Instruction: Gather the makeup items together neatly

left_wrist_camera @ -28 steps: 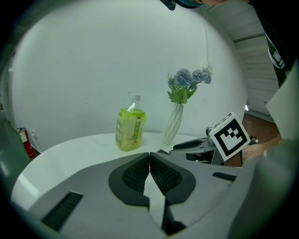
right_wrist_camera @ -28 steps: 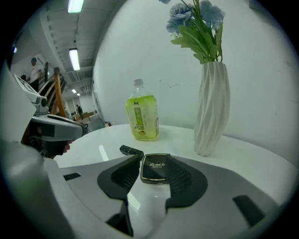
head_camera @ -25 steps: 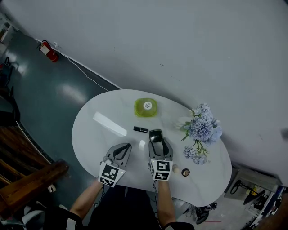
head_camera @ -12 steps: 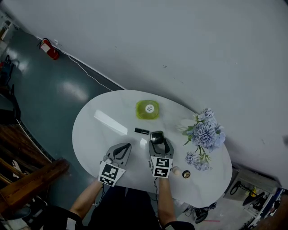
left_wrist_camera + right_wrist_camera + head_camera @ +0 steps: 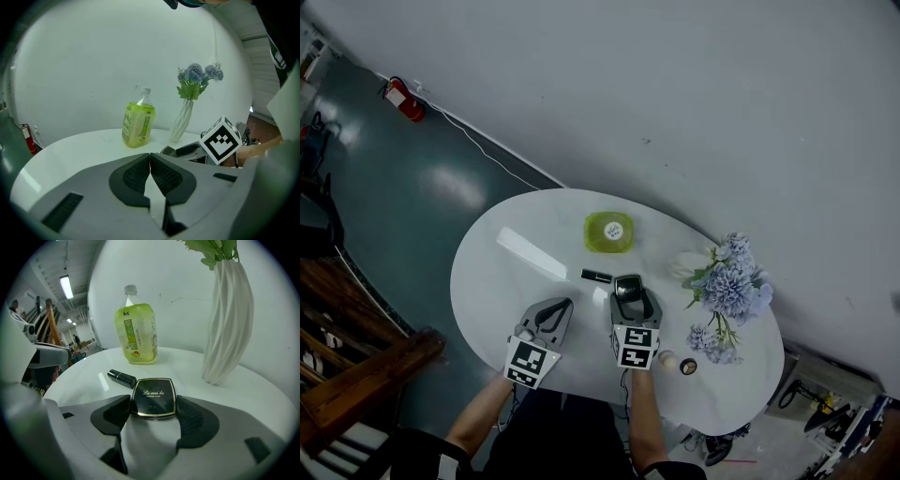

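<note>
Straddles the black powder compact (image 5: pixel 153 392) with the right gripper (image 5: pixel 153 404), jaws just opened wide and gripping nothing. Shows the compact flat on the white table (image 5: pixel 185 369), before the green bottle (image 5: pixel 136 331), just beside the black lipstick (image 5: pixel 121 378). Holds the left gripper (image 5: pixel 150 158) pinched together, empty, left of the bottle.

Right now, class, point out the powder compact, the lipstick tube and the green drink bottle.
powder compact (image 5: pixel 153 397): right gripper view, centre of its black lid.
lipstick tube (image 5: pixel 122 378): right gripper view, middle of its barrel.
green drink bottle (image 5: pixel 134 336): right gripper view, on its label.
</note>
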`<state>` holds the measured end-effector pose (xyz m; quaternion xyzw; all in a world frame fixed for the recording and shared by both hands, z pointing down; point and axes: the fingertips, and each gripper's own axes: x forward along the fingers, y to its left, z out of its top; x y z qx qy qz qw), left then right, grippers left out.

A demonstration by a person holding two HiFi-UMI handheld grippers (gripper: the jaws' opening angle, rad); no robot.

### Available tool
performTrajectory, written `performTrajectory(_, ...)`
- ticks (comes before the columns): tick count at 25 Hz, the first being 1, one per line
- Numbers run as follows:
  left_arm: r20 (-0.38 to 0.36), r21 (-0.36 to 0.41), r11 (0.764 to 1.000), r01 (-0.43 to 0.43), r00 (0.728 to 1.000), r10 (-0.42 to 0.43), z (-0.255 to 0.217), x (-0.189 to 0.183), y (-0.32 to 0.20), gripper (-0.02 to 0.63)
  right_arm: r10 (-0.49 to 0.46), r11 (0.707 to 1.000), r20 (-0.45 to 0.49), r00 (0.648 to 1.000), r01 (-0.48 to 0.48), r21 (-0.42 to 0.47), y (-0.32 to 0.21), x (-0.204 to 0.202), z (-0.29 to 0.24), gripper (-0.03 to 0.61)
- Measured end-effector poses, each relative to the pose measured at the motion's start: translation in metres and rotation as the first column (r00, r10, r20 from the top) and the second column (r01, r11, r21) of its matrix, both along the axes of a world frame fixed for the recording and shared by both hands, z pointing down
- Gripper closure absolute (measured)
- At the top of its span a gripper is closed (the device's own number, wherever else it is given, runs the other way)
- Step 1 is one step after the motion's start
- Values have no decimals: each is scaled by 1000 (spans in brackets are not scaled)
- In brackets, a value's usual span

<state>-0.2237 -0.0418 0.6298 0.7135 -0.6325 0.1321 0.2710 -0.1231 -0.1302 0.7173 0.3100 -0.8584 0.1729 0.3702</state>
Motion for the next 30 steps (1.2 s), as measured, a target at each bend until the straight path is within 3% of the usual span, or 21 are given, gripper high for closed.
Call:
performTrajectory(10, 2, -2, 1000, 1, 1000, -1, 1, 2, 0, 594, 7, 1000, -13, 1000, -8, -9, -3, -1, 3, 284)
performTrajectory(17, 19, 7, 1000, 2, 1000, -3, -6, 4, 8, 594, 33, 999, 31, 999, -32, -26, -3, 5, -4, 279)
performTrajectory(30, 49, 45, 998, -38, 998, 36, -32, 26, 33, 594, 91, 995, 50, 995, -89, -40, 29, 38, -19, 281)
